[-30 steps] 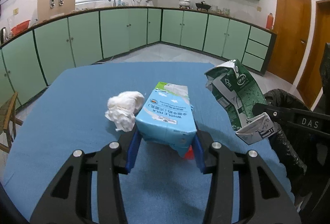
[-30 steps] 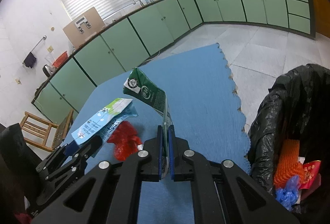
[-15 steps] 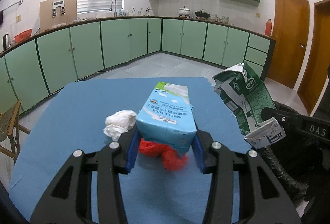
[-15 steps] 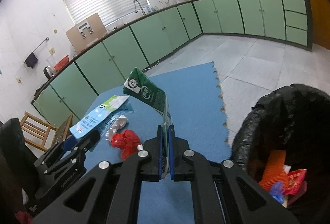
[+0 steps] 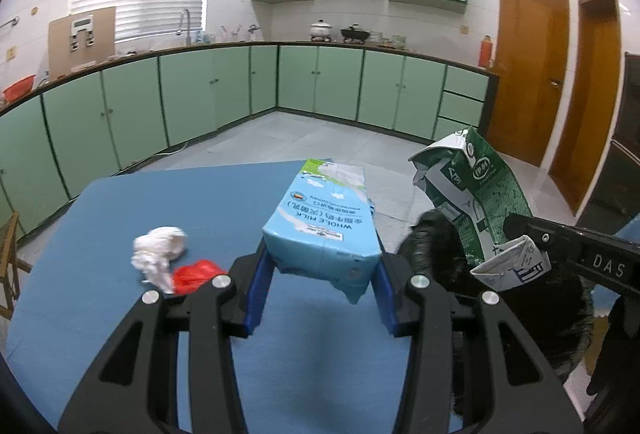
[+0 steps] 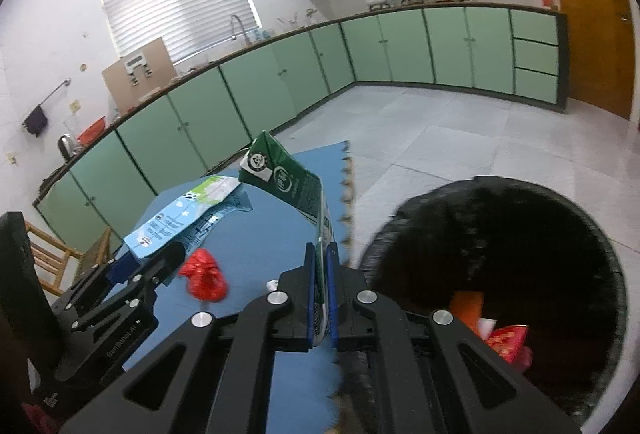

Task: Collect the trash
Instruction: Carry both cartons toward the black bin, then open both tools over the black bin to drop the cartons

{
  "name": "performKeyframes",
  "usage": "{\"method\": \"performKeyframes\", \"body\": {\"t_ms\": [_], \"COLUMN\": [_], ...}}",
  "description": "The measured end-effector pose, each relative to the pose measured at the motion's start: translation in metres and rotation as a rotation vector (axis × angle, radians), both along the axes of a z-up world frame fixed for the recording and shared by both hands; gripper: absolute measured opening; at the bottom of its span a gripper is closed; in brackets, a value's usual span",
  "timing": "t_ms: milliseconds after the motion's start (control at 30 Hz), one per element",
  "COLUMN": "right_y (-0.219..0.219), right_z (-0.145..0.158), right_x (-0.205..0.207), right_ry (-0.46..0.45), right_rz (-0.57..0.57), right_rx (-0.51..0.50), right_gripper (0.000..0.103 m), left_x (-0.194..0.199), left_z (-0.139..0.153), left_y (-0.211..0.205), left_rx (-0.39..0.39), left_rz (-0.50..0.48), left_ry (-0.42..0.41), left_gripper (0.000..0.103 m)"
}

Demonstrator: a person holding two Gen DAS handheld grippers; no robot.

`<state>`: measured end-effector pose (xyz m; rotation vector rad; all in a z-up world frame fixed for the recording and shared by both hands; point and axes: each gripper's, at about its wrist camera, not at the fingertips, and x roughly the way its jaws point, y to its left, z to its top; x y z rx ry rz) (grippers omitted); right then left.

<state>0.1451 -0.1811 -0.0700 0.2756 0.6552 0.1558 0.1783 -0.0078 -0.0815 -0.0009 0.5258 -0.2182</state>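
Right wrist view: both grippers loaded, black trash bag (image 6: 500, 254) open just right of the blue table (image 6: 280, 218).

Right gripper (image 6: 320, 298) pinched nearly closed on the green carton (image 6: 296, 190), held flat; left gripper (image 5: 320, 286) spread wide, clamping the blue milk carton (image 5: 324, 230). Bag holds orange and red scraps, blurred and partly cut off. Left view alone shows the white tissue wad (image 5: 158, 254) touching the red wrapper (image 5: 196, 274); the bag's contents are hidden there.
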Motion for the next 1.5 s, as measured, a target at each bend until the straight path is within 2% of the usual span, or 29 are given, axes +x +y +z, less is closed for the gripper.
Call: {"method": "performKeyframes", "body": {"t_ms": [433,667,833,1267,1333,1367,1400,1433,1500], "right_y": [-0.078,-0.113,-0.134,-0.17,-0.174,-0.174,-0.174,-0.176,-0.177], "right_z": [0.003,-0.013,-0.029,-0.069,-0.073,-0.073,-0.073,-0.073,-0.074], "right_x": [-0.034,-0.049,-0.053,-0.046,-0.041,-0.04,-0.038,-0.036,-0.037], "right_ry": [0.002,0.037,0.066,0.155,0.17,0.173,0.176,0.181,0.183], "right_rz": [-0.145,-0.215,-0.251,-0.297,-0.296,-0.302,-0.306,-0.309,-0.323], "right_rx": [-0.035,-0.083,-0.077,-0.081,-0.08,-0.082,-0.083,-0.084,-0.089], "right_gripper": [0.005,0.005,0.005,0.006,0.008,0.011,0.019,0.024,0.044], "left_x": [-0.008,-0.002,0.003,0.036,0.04,0.042,0.044,0.044,0.044], "left_z": [-0.011,-0.024,-0.04,-0.077,-0.08,-0.078,-0.077,-0.076,-0.074], "left_y": [-0.08,-0.125,-0.155,-0.196,-0.197,-0.197,-0.195,-0.193,-0.191], "left_rx": [-0.015,-0.004,0.008,0.029,0.024,0.018,0.01,0.004,-0.005], "left_rz": [-0.126,-0.19,-0.23,-0.282,-0.285,-0.288,-0.289,-0.286,-0.286], "left_ry": [0.013,0.028,0.05,0.163,0.18,0.186,0.189,0.186,0.183], "left_gripper": [0.043,0.043,0.043,0.043,0.045,0.053,0.061,0.062,0.069]}}
